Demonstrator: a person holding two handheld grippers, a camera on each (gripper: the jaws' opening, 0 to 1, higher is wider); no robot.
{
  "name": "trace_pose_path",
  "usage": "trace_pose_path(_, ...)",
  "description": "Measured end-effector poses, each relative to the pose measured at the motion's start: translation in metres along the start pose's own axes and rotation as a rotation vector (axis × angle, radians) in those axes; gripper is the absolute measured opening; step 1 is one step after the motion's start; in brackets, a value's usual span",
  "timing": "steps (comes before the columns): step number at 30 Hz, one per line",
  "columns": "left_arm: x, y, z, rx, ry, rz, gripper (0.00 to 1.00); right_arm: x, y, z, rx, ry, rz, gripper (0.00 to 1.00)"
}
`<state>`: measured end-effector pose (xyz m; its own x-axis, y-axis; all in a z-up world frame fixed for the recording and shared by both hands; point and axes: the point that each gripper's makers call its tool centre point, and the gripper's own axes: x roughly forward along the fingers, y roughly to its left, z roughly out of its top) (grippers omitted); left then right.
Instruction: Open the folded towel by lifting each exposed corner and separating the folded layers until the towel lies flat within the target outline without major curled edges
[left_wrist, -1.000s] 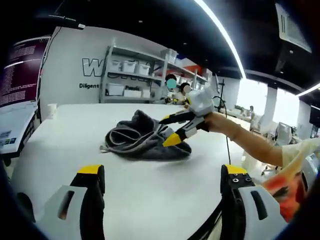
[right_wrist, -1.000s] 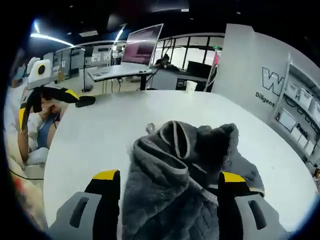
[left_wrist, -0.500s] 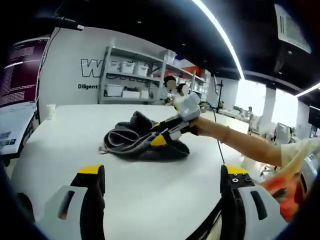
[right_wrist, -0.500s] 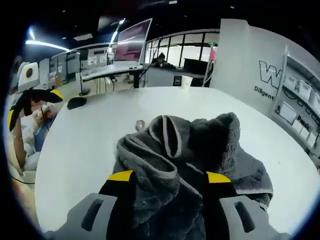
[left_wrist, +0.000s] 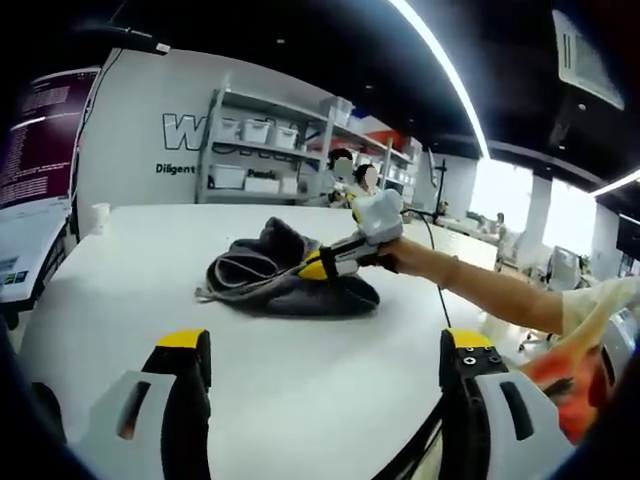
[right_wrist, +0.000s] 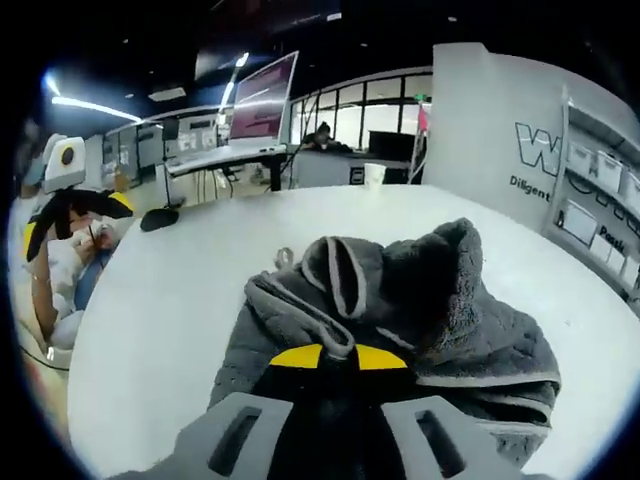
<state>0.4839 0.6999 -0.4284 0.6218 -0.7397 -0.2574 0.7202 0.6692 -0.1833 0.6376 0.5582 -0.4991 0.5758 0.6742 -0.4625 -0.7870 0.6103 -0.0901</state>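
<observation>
1. White and smooth, the worktop (left_wrist: 110, 290) carries a crumpled dark grey towel (right_wrist: 420, 310) near its middle, with a paper cup (left_wrist: 100, 218) well apart at the far edge.
2. The towel is plush, with pale piping along its bunched folds.
3. The right gripper (right_wrist: 335, 357) has its yellow-tipped jaws pinched together on a towel fold.
4. The left gripper (left_wrist: 325, 345) hangs over bare worktop, jaws wide apart, holding nothing.
5. Shelving (left_wrist: 270, 150) behind holds white bins.

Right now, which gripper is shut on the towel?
The right gripper: its jaws are closed on the grey towel. The left gripper hangs open, short of it.
</observation>
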Motion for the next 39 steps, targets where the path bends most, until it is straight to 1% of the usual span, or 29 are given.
trace_pose_path(2, 0.000, -0.001, -0.002, -0.002, 0.003, 0.000, 0.92, 0.000, 0.003, -0.001, -0.027, 0.005, 0.003, 0.01)
trace_pose_path(4, 0.001, -0.003, -0.003, -0.001, 0.005, -0.001, 0.92, -0.001, 0.005, 0.000, -0.077, 0.004, -0.006, 0.00)
trace_pose_path(10, 0.003, -0.004, -0.004, -0.001, 0.013, -0.009, 0.92, -0.006, 0.010, 0.012, -0.082, -0.038, -0.008, 0.00)
trace_pose_path(16, 0.004, -0.004, -0.005, -0.007, 0.014, -0.014, 0.91, -0.012, 0.022, 0.021, -0.095, -0.066, 0.010, 0.00)
trace_pose_path(21, 0.002, -0.002, -0.003, 0.006, 0.016, -0.003, 0.91, -0.018, 0.036, 0.033, -0.096, -0.100, 0.040, 0.00)
trace_pose_path(24, 0.002, -0.002, -0.002, 0.005, 0.012, -0.003, 0.91, -0.022, 0.048, 0.040, -0.112, -0.120, 0.065, 0.00)
trace_pose_path(27, 0.002, -0.003, -0.002, 0.006, 0.013, -0.003, 0.91, -0.023, 0.060, 0.040, -0.111, -0.132, 0.091, 0.00)
trace_pose_path(33, 0.003, -0.004, -0.004, 0.004, 0.016, -0.008, 0.91, -0.022, 0.082, 0.037, -0.128, -0.132, 0.141, 0.00)
trace_pose_path(39, 0.004, -0.007, -0.005, 0.007, 0.020, -0.014, 0.91, -0.014, 0.090, 0.041, -0.133, -0.130, 0.176, 0.00)
